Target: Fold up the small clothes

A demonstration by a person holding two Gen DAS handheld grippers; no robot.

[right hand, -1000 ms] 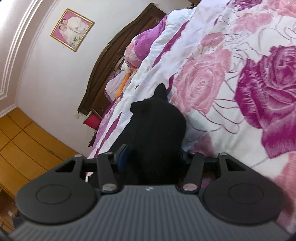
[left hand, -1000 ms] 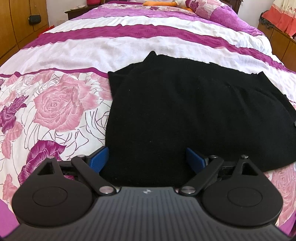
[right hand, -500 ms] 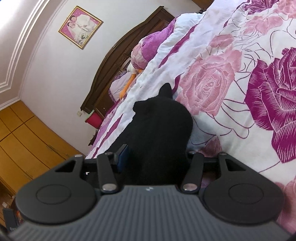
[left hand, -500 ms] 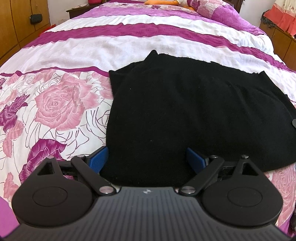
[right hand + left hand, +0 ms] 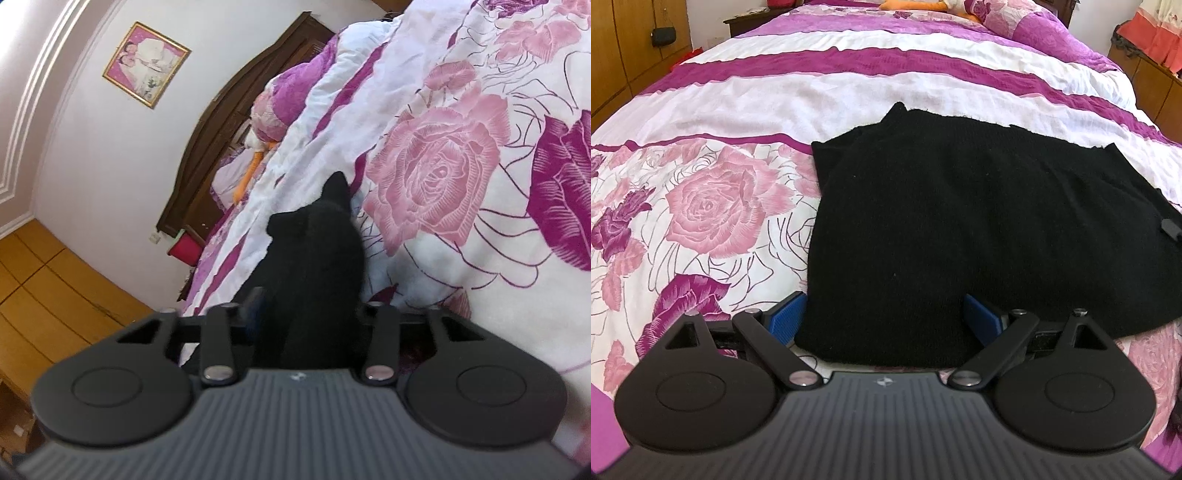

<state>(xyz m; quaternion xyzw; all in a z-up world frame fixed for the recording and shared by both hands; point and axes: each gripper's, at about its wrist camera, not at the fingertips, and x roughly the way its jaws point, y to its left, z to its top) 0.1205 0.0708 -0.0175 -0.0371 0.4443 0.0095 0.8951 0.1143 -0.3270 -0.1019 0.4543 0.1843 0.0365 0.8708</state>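
Black garment (image 5: pixel 960 229) btwn R fingers (image 5: pixel 255 306) (closing)

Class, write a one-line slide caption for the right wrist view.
Right gripper closing around the edge of a black knit garment on a rose-print bedspread.

Matt black knitted garment (image 5: pixel 960 221) lies on a soft, crinkled cloth bedspread (image 5: pixel 701 206).
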